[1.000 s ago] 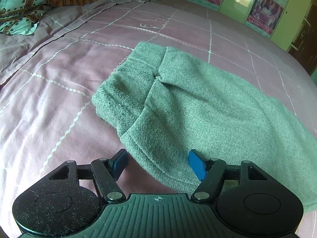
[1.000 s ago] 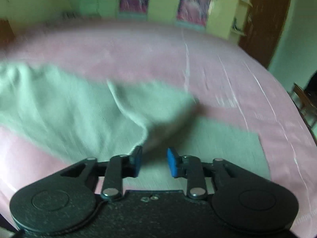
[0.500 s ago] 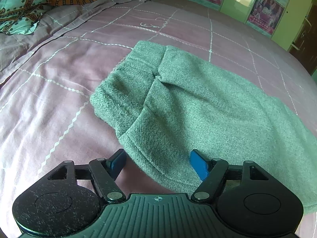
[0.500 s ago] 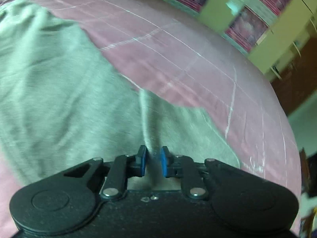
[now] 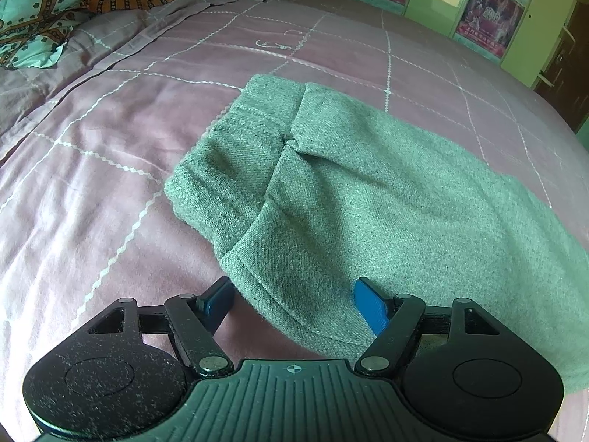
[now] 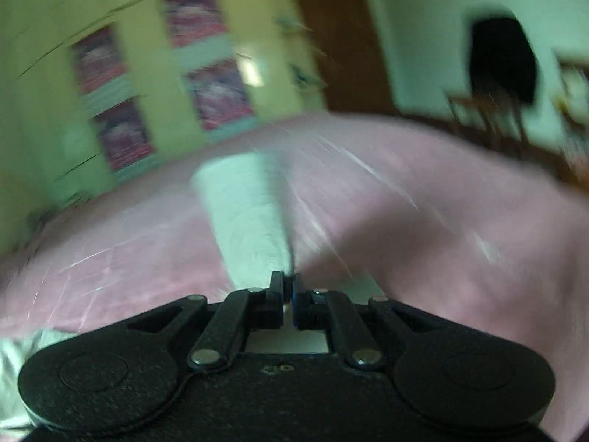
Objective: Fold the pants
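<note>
Grey-green pants lie on the pink bedspread, waistband end toward the left wrist camera. My left gripper is open, its blue pads on either side of the near waistband corner, low over it. In the blurred right wrist view, my right gripper is shut on a fold of the pants, which stretches away from the pads as a lifted strip.
Patterned teal and orange pillows lie at the bed's far left. Green wardrobe doors with posters stand behind the bed. A brown door and a chair are at the right.
My right gripper closed on the pants fabric and swung up and around, pulling the leg with it. My left gripper stayed open at the waistband, almost still.
</note>
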`<action>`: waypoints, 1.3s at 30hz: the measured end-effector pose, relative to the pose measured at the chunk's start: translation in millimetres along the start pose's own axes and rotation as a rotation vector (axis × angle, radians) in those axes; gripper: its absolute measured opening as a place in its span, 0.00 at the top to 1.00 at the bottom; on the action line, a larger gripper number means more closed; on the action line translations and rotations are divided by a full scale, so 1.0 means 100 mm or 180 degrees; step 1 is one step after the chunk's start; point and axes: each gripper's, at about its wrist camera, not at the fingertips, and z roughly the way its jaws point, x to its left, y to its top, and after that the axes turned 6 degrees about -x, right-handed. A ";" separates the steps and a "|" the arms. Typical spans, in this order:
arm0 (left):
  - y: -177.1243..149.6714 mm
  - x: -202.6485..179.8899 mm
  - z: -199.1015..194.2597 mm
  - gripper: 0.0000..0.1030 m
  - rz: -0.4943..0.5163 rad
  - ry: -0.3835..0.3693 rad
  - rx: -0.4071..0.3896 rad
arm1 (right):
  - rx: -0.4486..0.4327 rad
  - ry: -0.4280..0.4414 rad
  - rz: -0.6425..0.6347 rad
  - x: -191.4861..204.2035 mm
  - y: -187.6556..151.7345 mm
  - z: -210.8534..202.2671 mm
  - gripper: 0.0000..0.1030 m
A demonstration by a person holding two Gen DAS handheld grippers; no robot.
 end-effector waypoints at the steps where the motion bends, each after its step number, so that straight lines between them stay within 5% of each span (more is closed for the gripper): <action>1: 0.01 0.00 0.00 0.29 0.0000 0.0000 0.0014 | 0.0147 -0.0065 0.0162 -0.15 -0.09 0.07 0.97; 4: 0.04 0.01 0.00 0.29 -0.0020 0.0004 0.0048 | 0.0540 -0.0181 0.0515 -0.47 -0.33 0.27 0.97; 6: 0.06 0.02 -0.07 0.29 -0.0084 -0.0001 0.0001 | 0.0558 -0.0139 0.0723 -0.58 -0.39 0.25 0.90; 11: 0.00 0.23 -0.45 0.29 -0.0654 -0.0238 -0.0596 | 0.0587 0.0011 0.0866 -0.62 -0.41 0.28 0.83; 14: -0.01 0.38 -0.52 0.31 -0.0934 -0.0392 -0.0712 | 0.0586 0.0052 0.0943 -0.70 -0.41 0.22 0.83; 17: 0.01 0.41 -0.45 0.43 -0.0979 -0.0389 -0.0622 | 0.0599 0.0059 0.0957 -0.66 -0.38 0.22 0.81; 21: 0.01 0.50 -0.42 0.81 -0.1101 -0.0322 -0.0705 | 0.0591 0.0053 0.0915 -0.61 -0.37 0.22 0.78; 31: 0.07 0.52 -0.24 0.76 -0.1065 -0.0403 -0.0667 | 0.0576 0.0061 0.0746 -0.47 -0.42 0.25 0.63; 37: 0.27 0.50 -0.57 0.82 -0.1015 -0.0695 -0.1145 | 0.0567 0.0060 0.0726 -0.46 -0.43 0.25 0.62; 39: 0.29 0.47 -0.34 0.82 -0.0774 -0.0404 -0.0749 | 0.0568 0.0060 0.0721 -0.46 -0.43 0.24 0.62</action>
